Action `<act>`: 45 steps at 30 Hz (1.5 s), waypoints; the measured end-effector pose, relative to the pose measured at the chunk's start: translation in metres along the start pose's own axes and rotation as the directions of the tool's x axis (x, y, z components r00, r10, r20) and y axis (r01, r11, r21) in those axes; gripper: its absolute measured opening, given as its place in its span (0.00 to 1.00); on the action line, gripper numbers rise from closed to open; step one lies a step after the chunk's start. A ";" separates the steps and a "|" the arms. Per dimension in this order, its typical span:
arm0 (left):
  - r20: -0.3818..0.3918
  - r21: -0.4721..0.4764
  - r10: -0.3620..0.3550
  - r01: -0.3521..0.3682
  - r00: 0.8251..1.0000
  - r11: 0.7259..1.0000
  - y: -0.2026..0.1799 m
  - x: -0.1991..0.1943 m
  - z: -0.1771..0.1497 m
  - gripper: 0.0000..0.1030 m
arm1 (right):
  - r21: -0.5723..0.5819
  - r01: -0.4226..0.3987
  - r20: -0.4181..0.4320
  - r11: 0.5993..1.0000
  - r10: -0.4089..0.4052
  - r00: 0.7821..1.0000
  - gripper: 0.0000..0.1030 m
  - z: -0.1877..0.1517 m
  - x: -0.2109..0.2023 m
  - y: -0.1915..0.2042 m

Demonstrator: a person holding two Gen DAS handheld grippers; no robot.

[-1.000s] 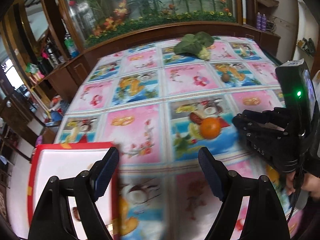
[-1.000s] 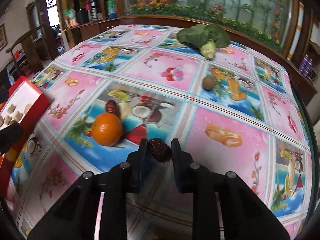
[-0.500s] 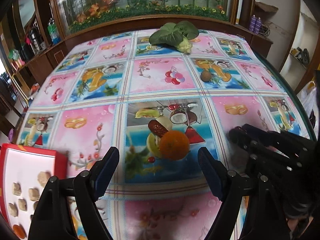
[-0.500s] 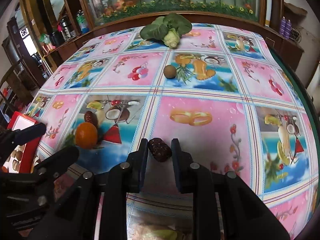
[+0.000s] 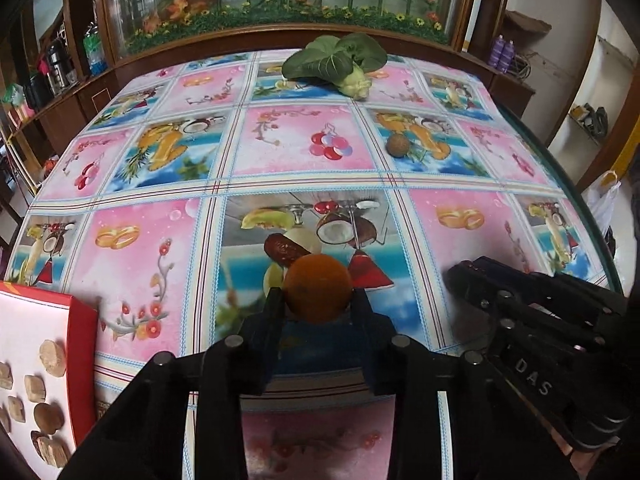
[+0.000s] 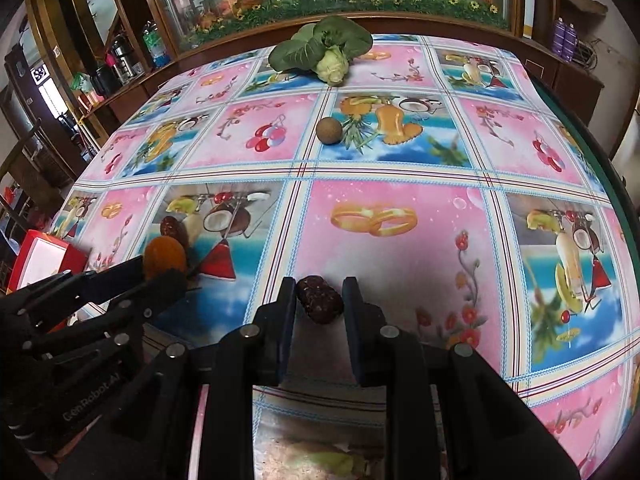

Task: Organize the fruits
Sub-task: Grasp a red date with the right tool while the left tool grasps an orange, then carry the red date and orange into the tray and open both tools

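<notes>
A table under a printed fruit-pattern cloth (image 5: 304, 148) fills both views. At its far edge lies a leafy green vegetable (image 5: 336, 62); at its near left corner sits a red-rimmed tray (image 5: 82, 344) with small brown pieces. The left gripper (image 5: 318, 300) has just been closing, and its jaws now pinch the orange (image 5: 318, 294) from both sides, low over the cloth. Just behind the orange lies a red date (image 5: 282, 249) on the cloth. The right gripper (image 6: 319, 300), jaws pressed in, clamps a second dark date (image 6: 320, 299). A small round brown fruit (image 6: 329, 131) rests well apart, farther up the table.
</notes>
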State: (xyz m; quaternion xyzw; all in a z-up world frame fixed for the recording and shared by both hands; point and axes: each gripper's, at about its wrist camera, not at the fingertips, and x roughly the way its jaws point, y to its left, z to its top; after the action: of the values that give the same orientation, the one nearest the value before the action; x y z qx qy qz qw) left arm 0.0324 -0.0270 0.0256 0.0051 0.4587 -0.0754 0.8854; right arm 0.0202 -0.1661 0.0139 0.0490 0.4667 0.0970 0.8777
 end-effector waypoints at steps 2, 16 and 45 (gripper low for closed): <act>0.025 0.001 0.008 -0.008 1.000 1.000 0.001 -0.009 -0.001 0.32 | 0.001 -0.005 0.003 1.000 0.005 1.000 0.25 0.000 0.001 0.000; 0.245 -0.021 0.195 -0.196 0.950 0.980 0.037 -0.113 -0.032 0.32 | -0.035 -0.095 0.183 0.995 0.099 0.978 0.25 0.003 -0.028 0.014; 0.210 -0.259 0.389 -0.333 0.897 0.907 0.187 -0.155 -0.111 0.32 | -0.243 -0.484 0.136 0.841 0.523 0.841 0.25 -0.053 -0.051 0.212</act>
State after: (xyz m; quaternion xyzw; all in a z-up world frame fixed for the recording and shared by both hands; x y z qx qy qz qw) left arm -0.1200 0.1862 0.0760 -0.0158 0.3363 0.1415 0.9309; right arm -0.0776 0.0294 0.0632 0.0914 0.3361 0.3660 0.8630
